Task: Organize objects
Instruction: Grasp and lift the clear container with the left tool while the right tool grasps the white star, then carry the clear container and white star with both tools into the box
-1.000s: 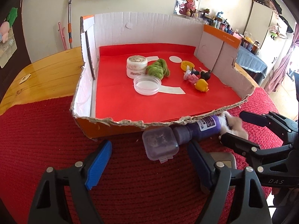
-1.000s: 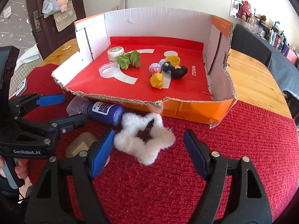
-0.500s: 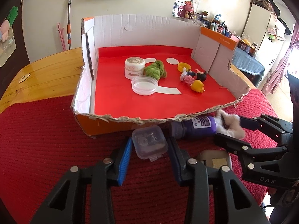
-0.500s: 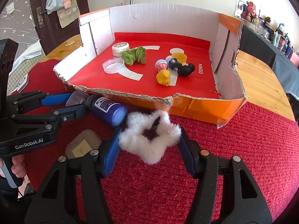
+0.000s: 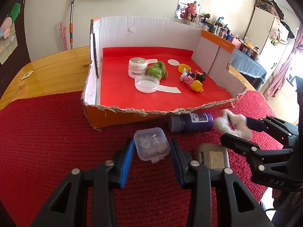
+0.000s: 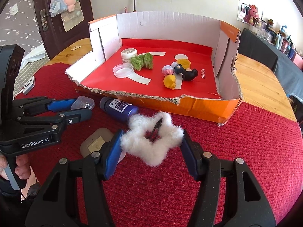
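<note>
On the red knitted cloth, a small clear plastic case (image 5: 151,145) sits between the blue pads of my left gripper (image 5: 151,143), which is shut on it. The same case (image 6: 84,102) and left gripper (image 6: 83,106) show at the left of the right wrist view. My right gripper (image 6: 151,138) is shut on a white fluffy star (image 6: 136,141), and it appears in the left wrist view too (image 5: 234,128) with the star (image 5: 221,124) in it. A purple bottle (image 5: 191,122) lies on its side between the two, against the cardboard box (image 5: 123,117).
The torn cardboard box (image 6: 198,106) has a red floor holding a white jar (image 5: 137,67), a green fuzzy toy (image 5: 157,71), a clear lid (image 5: 147,84) and small figures (image 5: 197,86). A flat beige case (image 5: 212,155) lies beside the left gripper. Wooden tabletop (image 6: 255,79) flanks the box.
Both grippers went from wide open to closed. The left one closed on the clear case, the right one on the fluffy star. The bottle has not moved.
</note>
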{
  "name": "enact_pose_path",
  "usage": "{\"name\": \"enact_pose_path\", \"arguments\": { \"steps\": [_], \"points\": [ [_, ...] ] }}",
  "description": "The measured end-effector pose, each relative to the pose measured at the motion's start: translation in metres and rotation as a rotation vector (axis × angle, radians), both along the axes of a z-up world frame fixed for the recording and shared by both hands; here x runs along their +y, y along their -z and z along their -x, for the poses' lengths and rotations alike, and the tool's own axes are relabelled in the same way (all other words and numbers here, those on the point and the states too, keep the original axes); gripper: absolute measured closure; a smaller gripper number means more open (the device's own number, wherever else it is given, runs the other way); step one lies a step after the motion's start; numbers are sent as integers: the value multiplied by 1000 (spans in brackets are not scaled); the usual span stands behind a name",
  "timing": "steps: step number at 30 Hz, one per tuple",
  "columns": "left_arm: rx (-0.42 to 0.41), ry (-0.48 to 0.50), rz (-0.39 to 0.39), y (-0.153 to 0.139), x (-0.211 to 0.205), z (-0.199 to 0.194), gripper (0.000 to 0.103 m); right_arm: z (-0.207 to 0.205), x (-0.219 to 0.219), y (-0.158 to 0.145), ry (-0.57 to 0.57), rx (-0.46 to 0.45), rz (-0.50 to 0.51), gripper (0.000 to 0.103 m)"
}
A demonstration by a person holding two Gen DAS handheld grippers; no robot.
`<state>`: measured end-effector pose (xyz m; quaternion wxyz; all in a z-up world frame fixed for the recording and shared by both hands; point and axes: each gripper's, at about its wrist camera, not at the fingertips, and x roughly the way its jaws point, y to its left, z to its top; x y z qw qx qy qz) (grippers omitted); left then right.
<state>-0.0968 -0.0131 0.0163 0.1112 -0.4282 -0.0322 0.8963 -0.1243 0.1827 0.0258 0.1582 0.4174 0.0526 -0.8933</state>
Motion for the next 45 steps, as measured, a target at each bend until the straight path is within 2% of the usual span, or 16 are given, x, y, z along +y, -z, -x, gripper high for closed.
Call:
{"name": "enact_pose_path", "arguments": {
  "steps": [21, 33, 38, 41, 45],
  "points": [
    [33, 11, 2, -14, 6, -12, 63, -16, -1, -9, -10, 22, 13, 46],
    [93, 40, 4, -42, 9, -3, 65, -18, -4, -41, -61, 68, 62, 46],
    [102, 51, 18, -49, 11, 11, 71, -5, -4, -48, -78, 65, 67, 46],
    [100, 43, 40, -47, 13, 24, 78, 6, -2, -49, -82, 52, 76, 46],
    [17, 55, -16, -30, 8, 43, 89, 20, 1, -48, -66, 44, 76, 46]
  ]
}}
